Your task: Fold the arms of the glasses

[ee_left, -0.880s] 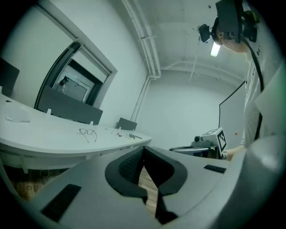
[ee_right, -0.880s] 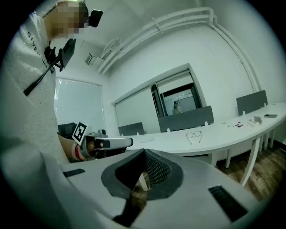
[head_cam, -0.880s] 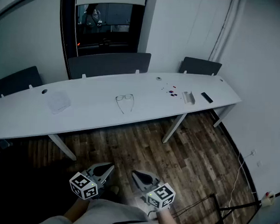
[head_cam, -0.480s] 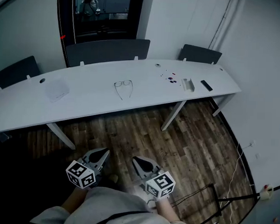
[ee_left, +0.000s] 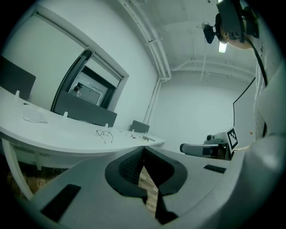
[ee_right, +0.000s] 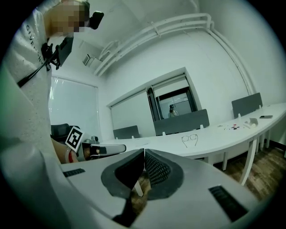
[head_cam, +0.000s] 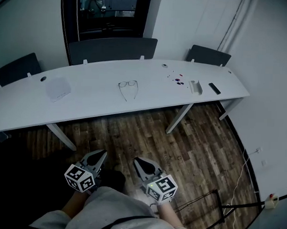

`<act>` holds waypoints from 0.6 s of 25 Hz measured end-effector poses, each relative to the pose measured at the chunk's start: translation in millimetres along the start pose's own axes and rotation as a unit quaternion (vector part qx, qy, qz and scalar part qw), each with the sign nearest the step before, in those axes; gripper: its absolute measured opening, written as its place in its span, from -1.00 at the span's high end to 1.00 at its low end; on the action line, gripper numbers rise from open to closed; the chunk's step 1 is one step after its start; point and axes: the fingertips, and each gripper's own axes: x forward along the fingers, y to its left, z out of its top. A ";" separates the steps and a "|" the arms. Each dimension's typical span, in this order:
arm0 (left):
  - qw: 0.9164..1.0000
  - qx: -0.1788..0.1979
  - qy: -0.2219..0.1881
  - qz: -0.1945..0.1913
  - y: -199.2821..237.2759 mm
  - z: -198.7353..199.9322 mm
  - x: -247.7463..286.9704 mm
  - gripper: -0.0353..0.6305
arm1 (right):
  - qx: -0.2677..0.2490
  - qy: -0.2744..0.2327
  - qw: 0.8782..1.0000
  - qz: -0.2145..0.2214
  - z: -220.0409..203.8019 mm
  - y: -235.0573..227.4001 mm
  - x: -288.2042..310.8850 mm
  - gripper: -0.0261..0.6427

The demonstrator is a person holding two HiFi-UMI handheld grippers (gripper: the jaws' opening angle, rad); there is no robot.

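Both hands are held low and close to the person's body, well back from the white table [head_cam: 97,105]. Each gripper points roughly level, tipped slightly down toward the table's near edge. The left gripper [head_cam: 103,153] and the right gripper [head_cam: 136,159] sit side by side with a small gap between them, their marker cubes nearest the person. In each gripper view the two jaws meet tip to tip, with nothing between the pads, only floor showing through the gap behind the tips.

The glasses [head_cam: 128,85] lie near the middle of the table. The lenses face the table's far edge and both arms are spread open toward its near edge. They are well apart from both grippers.

Toward the table's left end lies a white sheet [head_cam: 58,89]. Toward its right end are some small coloured bits [head_cam: 178,81], a small white tray [head_cam: 195,86] and a flat black device [head_cam: 214,88].

Dark grey chair backs [head_cam: 113,49] line the table's far side, and behind them is a dark window [head_cam: 109,16].

A stretch of wooden floor [head_cam: 180,146] lies between the table's near edge and the grippers. The table's slanted white legs [head_cam: 178,118] stand on it under the near edge.
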 end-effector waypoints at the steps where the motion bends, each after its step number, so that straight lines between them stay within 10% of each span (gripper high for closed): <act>1: 1.000 -0.001 -0.001 0.002 6.6 0.1 6.2 0.85 | 0.001 -0.004 1.000 0.000 0.6 -6.6 4.9 0.87; 15: 1.000 -0.005 -0.005 -0.014 106.9 41.4 147.6 0.85 | 0.027 0.020 0.999 0.007 21.5 -127.9 123.5 0.86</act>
